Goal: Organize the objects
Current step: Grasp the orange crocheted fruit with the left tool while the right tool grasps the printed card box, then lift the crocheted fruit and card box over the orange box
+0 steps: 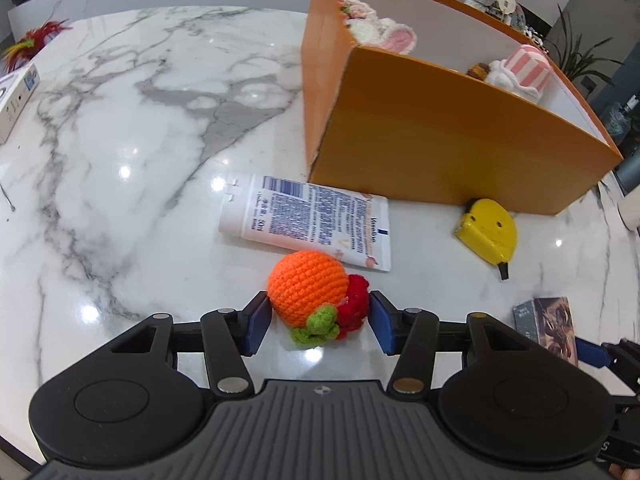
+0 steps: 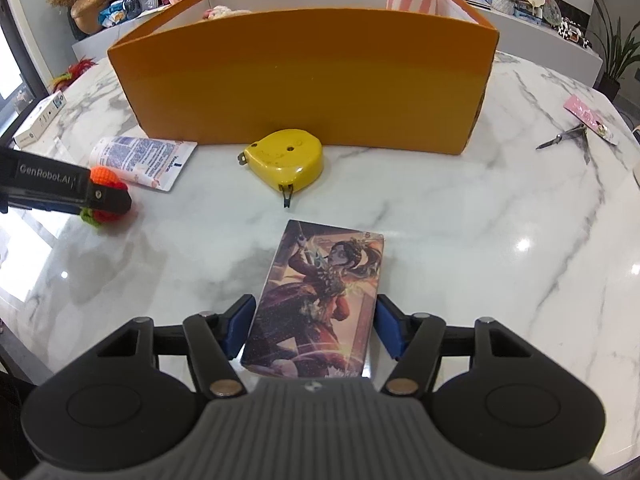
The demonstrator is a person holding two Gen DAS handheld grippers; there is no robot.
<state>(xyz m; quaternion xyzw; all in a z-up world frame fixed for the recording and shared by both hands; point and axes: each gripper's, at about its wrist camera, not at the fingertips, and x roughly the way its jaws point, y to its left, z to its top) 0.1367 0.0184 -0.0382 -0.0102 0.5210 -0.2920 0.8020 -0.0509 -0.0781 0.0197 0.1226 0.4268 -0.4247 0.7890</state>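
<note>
A crochet toy (image 1: 308,292) with an orange ball, a red part and green leaves lies on the marble table (image 1: 120,200). My left gripper (image 1: 319,305) is shut on it, one blue pad against the orange side and the other against the red side. In the right wrist view a flat illustrated card box (image 2: 320,292) lies on the table, and my right gripper (image 2: 315,310) is shut on its near end, pads on its two long edges. Behind both stands an open orange box (image 2: 304,92) holding plush items.
A yellow tape measure (image 2: 286,162) and a lotion tube (image 2: 140,158) lie in front of the orange box (image 1: 440,140). Scissors (image 2: 562,138) and a pink packet (image 2: 588,114) lie at the right. A white carton (image 1: 18,100) and a feather toy (image 1: 30,42) are far left.
</note>
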